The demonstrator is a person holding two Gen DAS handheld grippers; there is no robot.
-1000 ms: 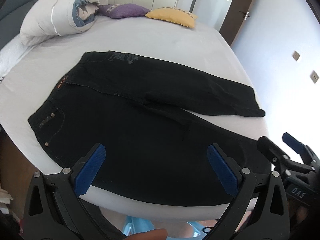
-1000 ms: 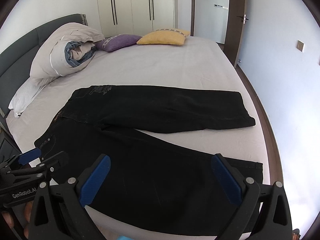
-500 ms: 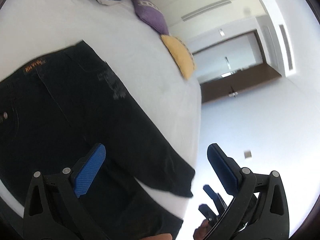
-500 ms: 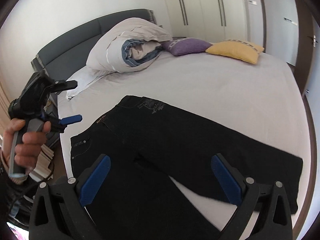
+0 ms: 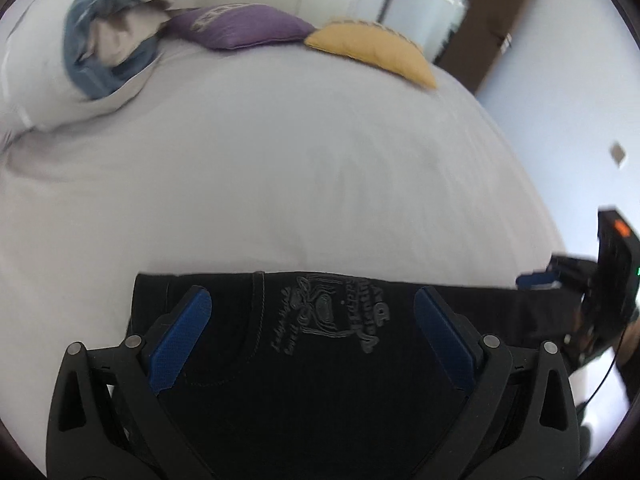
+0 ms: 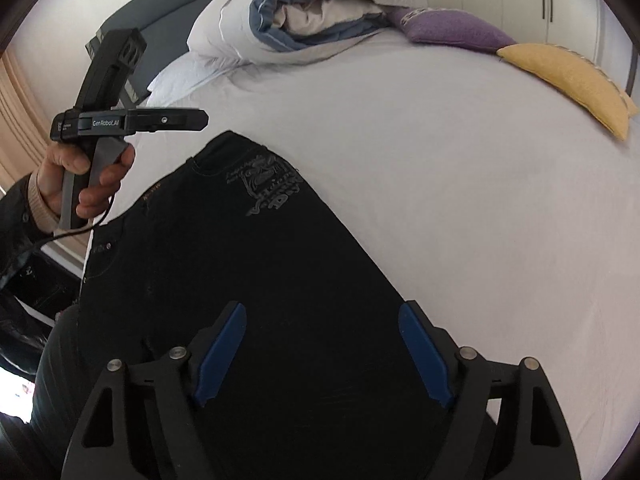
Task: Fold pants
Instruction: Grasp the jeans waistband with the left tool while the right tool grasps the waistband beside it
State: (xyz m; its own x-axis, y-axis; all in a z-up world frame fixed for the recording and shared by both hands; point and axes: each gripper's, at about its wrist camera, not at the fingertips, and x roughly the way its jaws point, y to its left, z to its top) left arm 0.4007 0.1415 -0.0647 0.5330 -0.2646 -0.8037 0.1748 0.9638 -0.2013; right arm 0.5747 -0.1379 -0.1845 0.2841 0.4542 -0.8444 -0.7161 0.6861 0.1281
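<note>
The pants (image 6: 248, 280) are laid flat on the bed (image 6: 460, 184), waistband toward the left edge and legs running along the near edge — spread so, presumably, that one half can be carried over the other. No fold is yet seen.

The left gripper (image 5: 312, 344) is held low over the printed back pocket near the far waist corner, fingers (image 5: 180, 340) wide apart, nothing between them. In the right view it is seen from the side in a hand (image 6: 84, 184), level and raised above the waistband. The right gripper (image 6: 320, 356) is poised over the thigh, fingers (image 6: 424, 356) likewise spread and empty, aimed toward the pillows (image 6: 304, 12). A grasp at the far edge is judged likely.
</note>
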